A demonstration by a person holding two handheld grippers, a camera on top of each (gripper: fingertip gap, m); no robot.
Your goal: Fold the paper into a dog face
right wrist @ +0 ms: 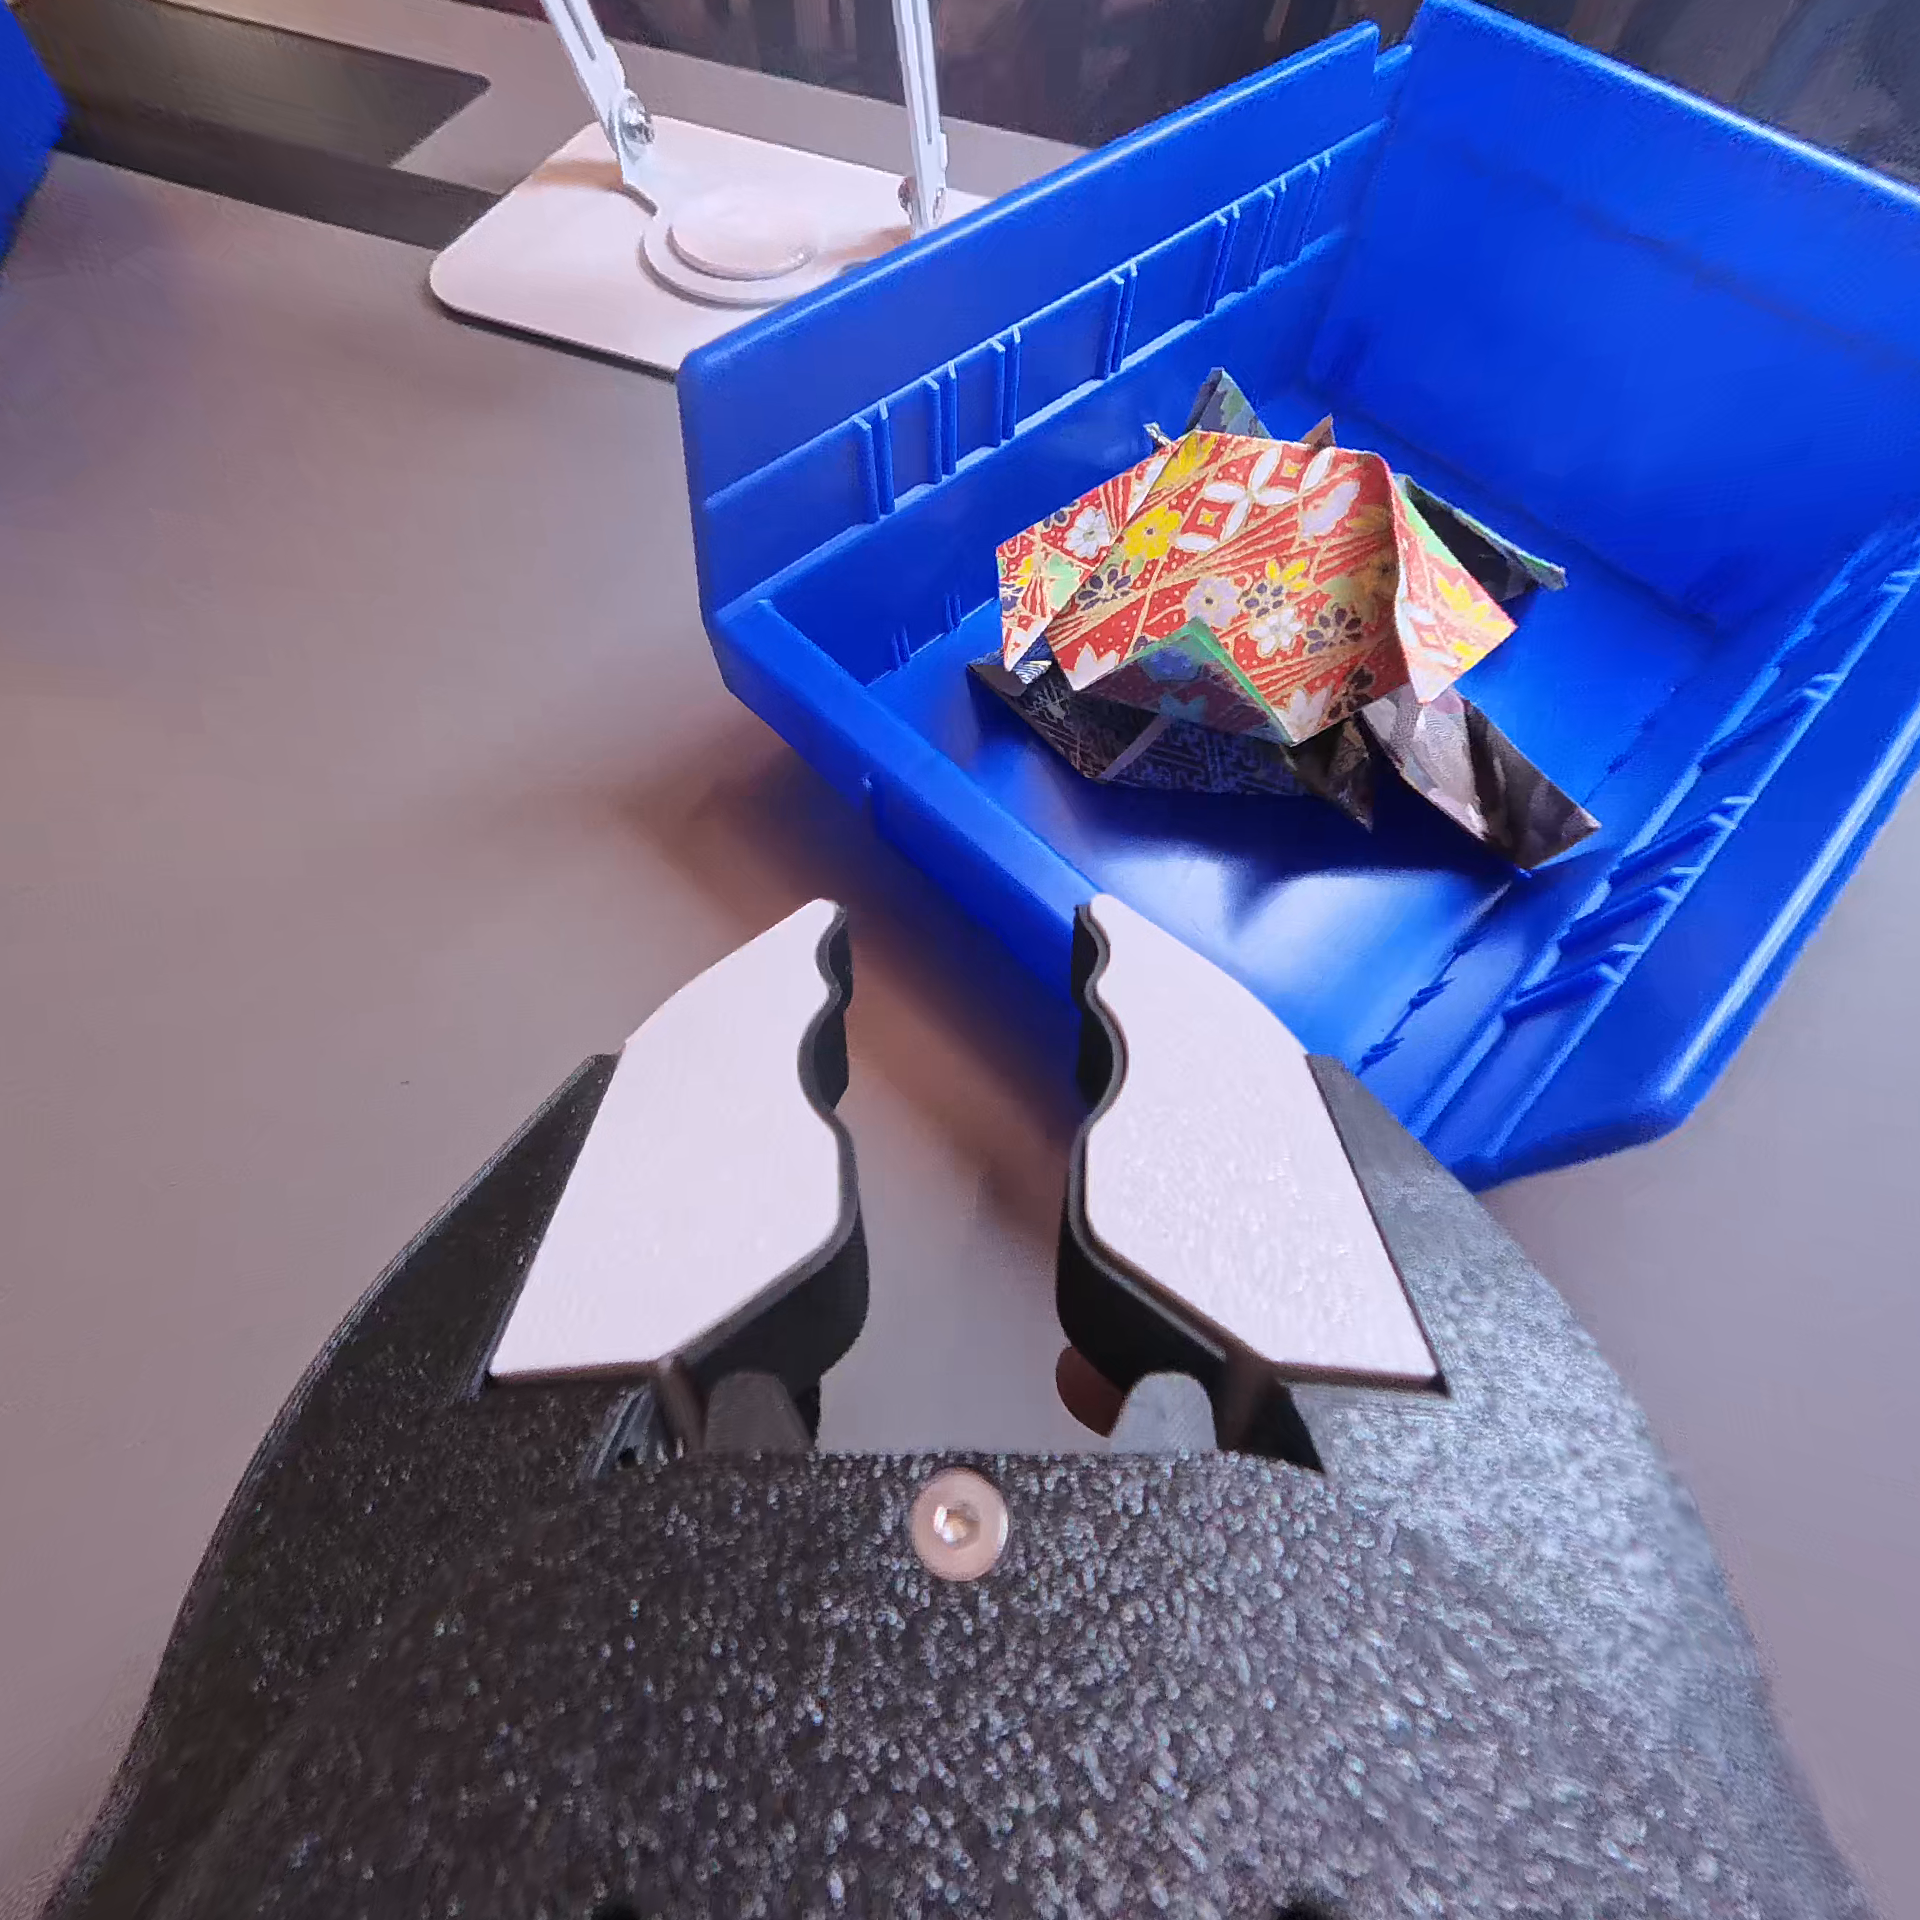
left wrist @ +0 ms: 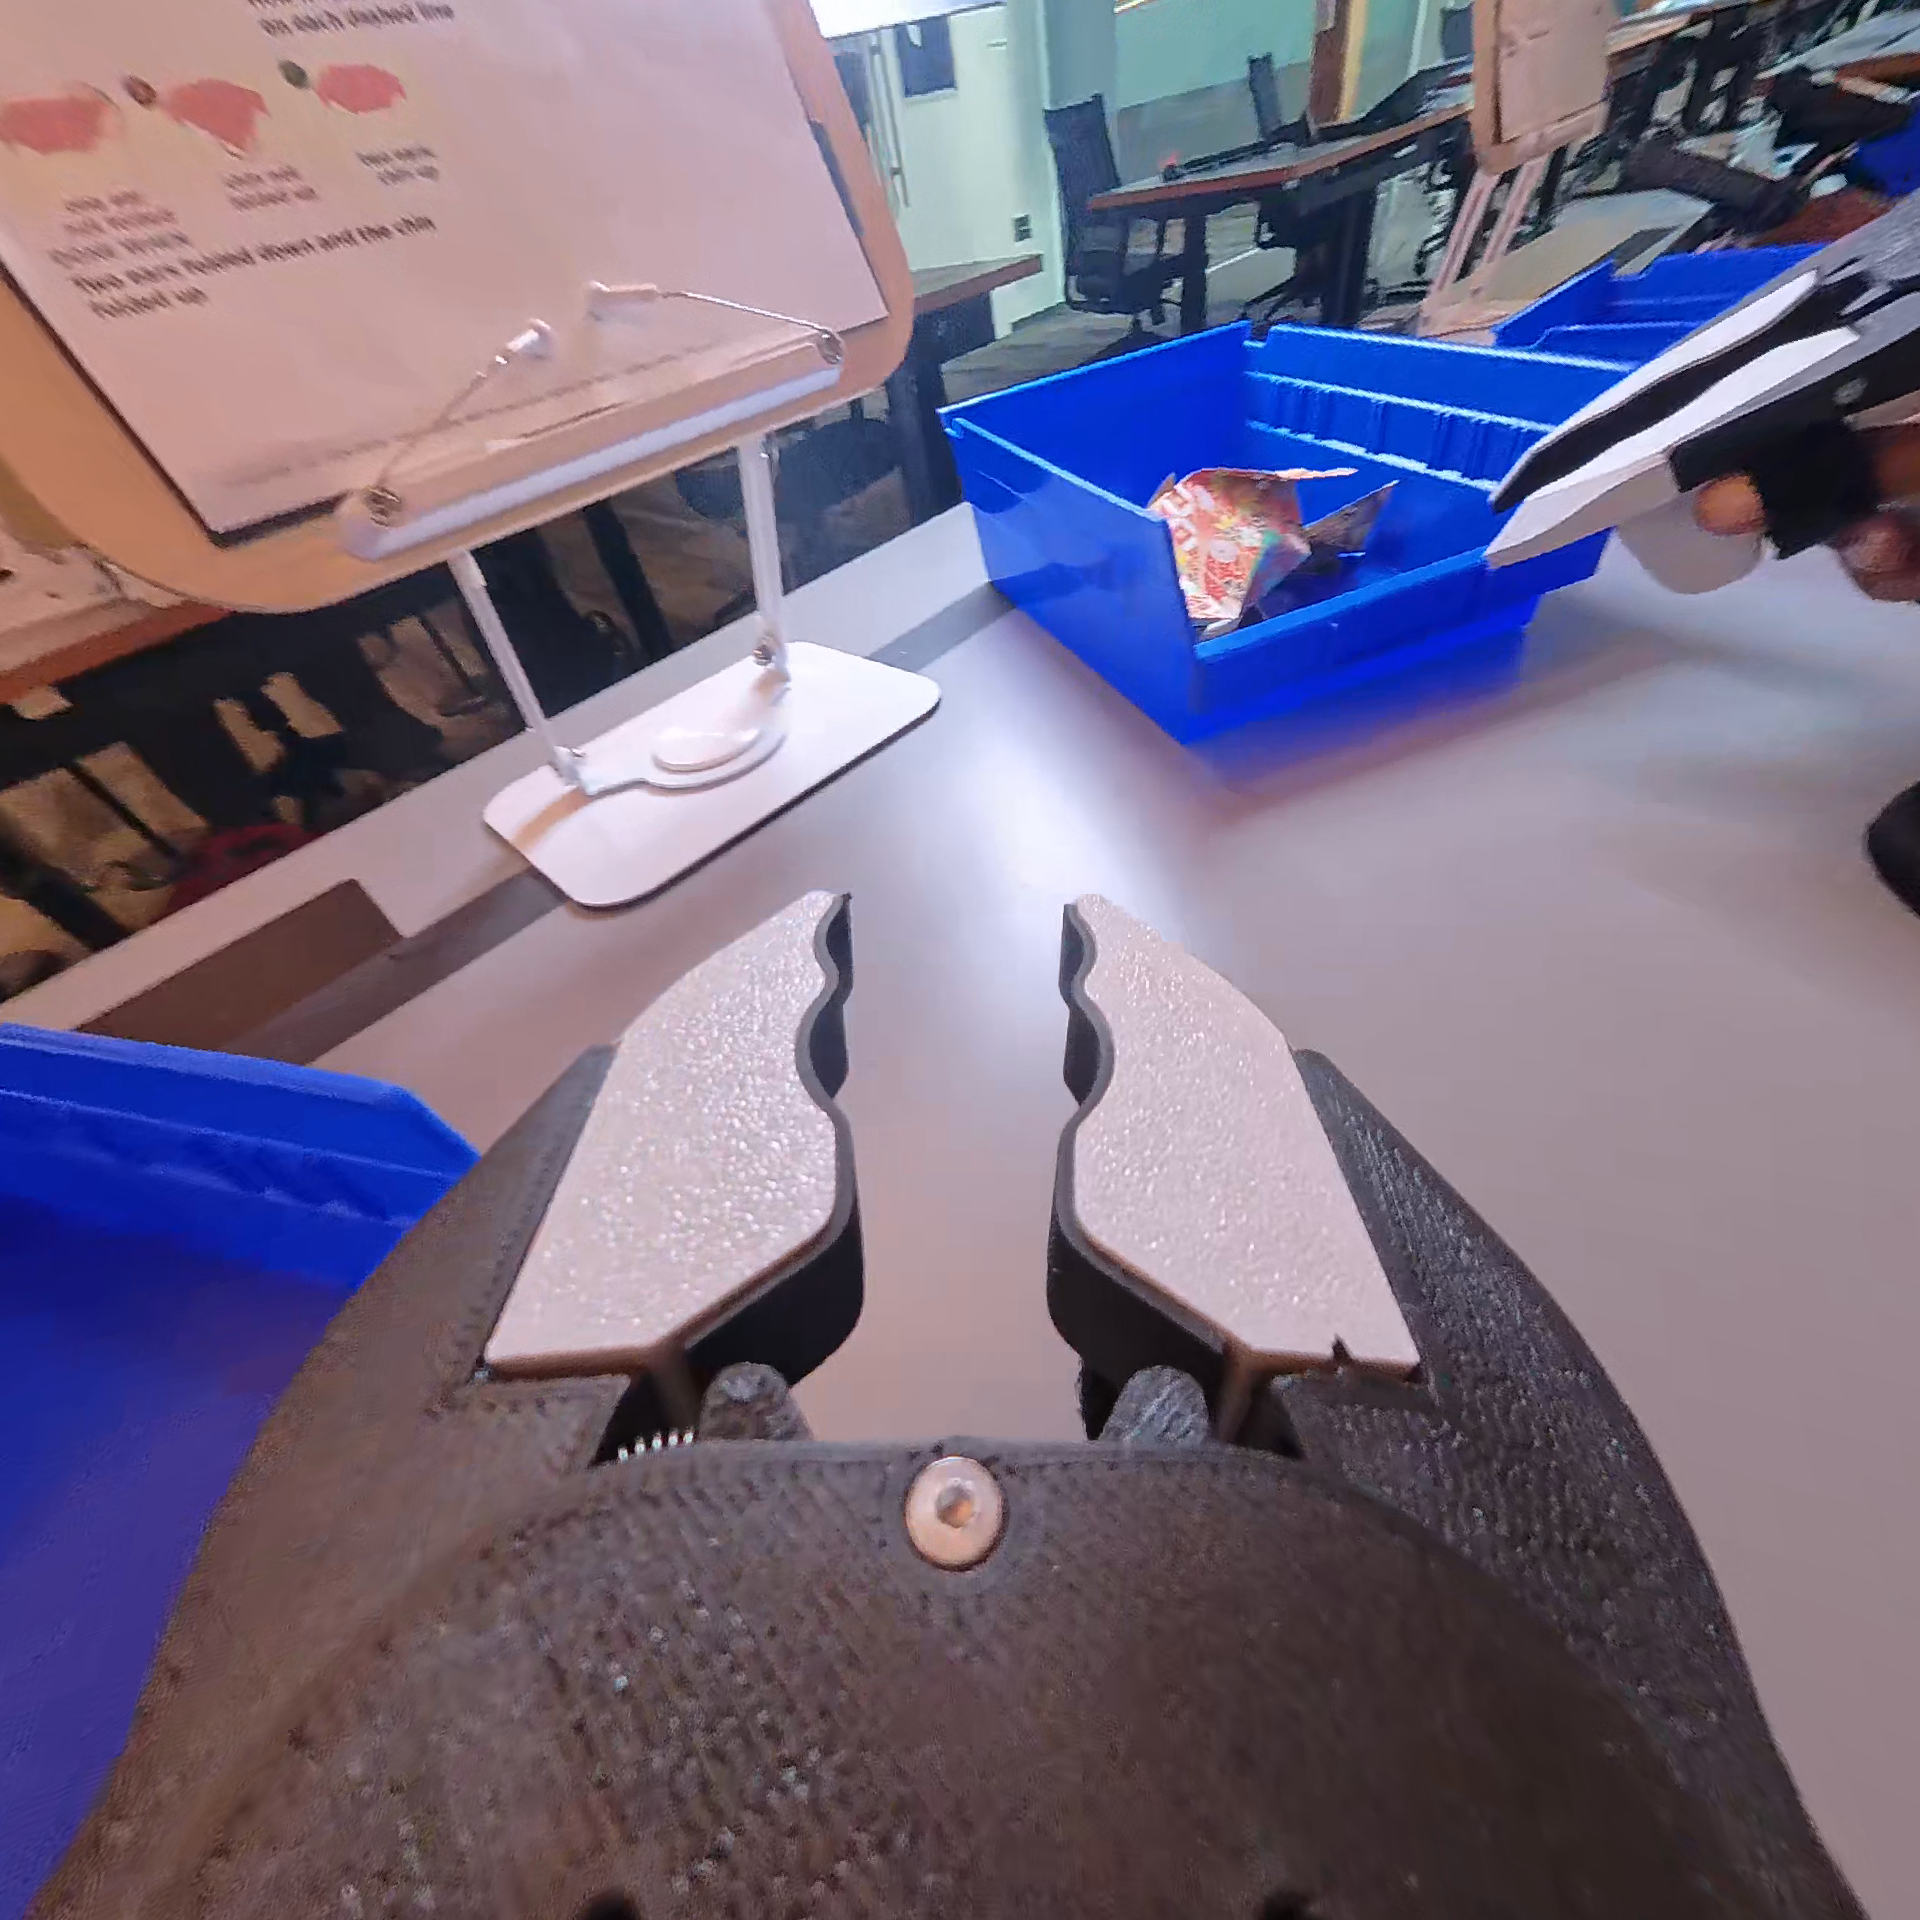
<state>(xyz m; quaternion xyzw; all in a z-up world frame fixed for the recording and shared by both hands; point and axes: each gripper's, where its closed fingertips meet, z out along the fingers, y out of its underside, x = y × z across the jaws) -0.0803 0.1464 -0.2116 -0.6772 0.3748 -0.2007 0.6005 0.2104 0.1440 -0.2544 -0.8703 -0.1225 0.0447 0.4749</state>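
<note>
A folded red patterned paper [right wrist: 1247, 571] lies on top of darker folded papers [right wrist: 1475, 769] inside a blue bin [right wrist: 821, 665]. In the left wrist view the same paper [left wrist: 1236, 540] shows in that bin [left wrist: 1081, 582] at the far right. My left gripper [left wrist: 956, 925] is open and empty, above bare grey table. My right gripper [right wrist: 961, 930] is open and empty, just outside the bin's near wall; it also shows in the left wrist view [left wrist: 1507, 520] at the bin's right corner.
A white stand [left wrist: 727, 758] holding an instruction sheet [left wrist: 436, 208] stands at the table's back left; its base shows in the right wrist view [right wrist: 582, 260]. A second blue bin [left wrist: 187, 1195] sits close at my left. A third bin [left wrist: 1683, 291] stands behind the first. The grippers' ends are close to 30 cm from one another.
</note>
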